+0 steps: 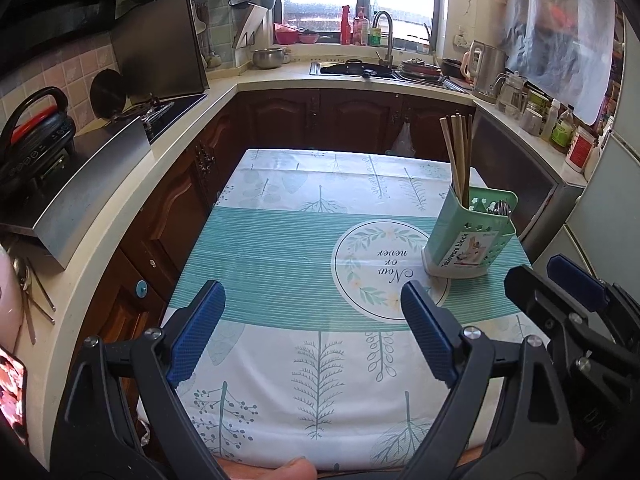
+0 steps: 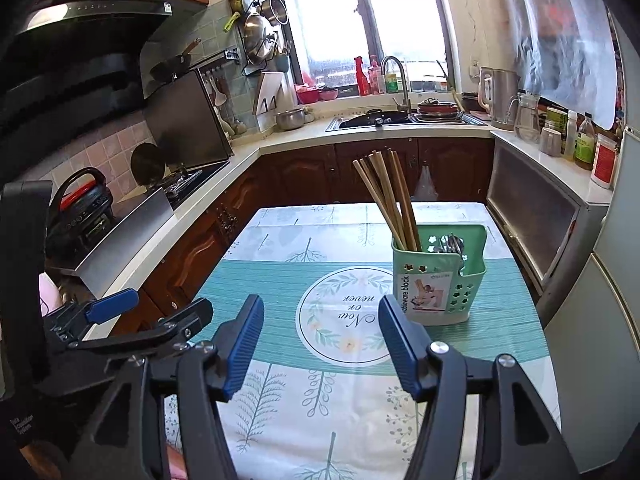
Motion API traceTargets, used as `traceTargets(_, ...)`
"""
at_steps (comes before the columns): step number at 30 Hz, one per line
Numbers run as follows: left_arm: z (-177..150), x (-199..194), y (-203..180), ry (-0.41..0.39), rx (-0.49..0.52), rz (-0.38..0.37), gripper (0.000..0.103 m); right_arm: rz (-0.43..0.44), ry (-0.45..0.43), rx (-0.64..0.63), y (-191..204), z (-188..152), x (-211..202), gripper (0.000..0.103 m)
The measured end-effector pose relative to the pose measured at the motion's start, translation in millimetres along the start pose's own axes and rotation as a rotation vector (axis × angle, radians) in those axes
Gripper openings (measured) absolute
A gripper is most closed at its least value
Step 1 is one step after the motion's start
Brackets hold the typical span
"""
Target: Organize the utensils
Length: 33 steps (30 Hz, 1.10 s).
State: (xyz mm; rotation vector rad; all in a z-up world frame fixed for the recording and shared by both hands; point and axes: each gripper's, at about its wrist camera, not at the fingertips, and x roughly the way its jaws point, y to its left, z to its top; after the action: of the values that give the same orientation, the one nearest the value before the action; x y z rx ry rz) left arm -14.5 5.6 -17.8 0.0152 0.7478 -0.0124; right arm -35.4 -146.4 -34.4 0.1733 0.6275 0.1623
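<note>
A green utensil holder stands on the right side of the table; it also shows in the right wrist view. Several wooden chopsticks stand in its rear compartment and metal spoons in the other. My left gripper is open and empty above the table's near half. My right gripper is open and empty, just short of the holder. Each gripper shows at the edge of the other's view: the right one, the left one.
A counter runs along the left with a stove and a black appliance. The sink sits under the window at the back. A kettle and bottles stand on the right counter. A fridge stands at the right.
</note>
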Motion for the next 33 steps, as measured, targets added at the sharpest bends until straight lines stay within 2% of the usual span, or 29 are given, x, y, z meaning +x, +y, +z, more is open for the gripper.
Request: traceTargets(33,-3.7,24.3,5.9,0.034,-0.011,0.027,0.088,0.011,0.049,0.027,-1.7,-6.1,21.0,0.06)
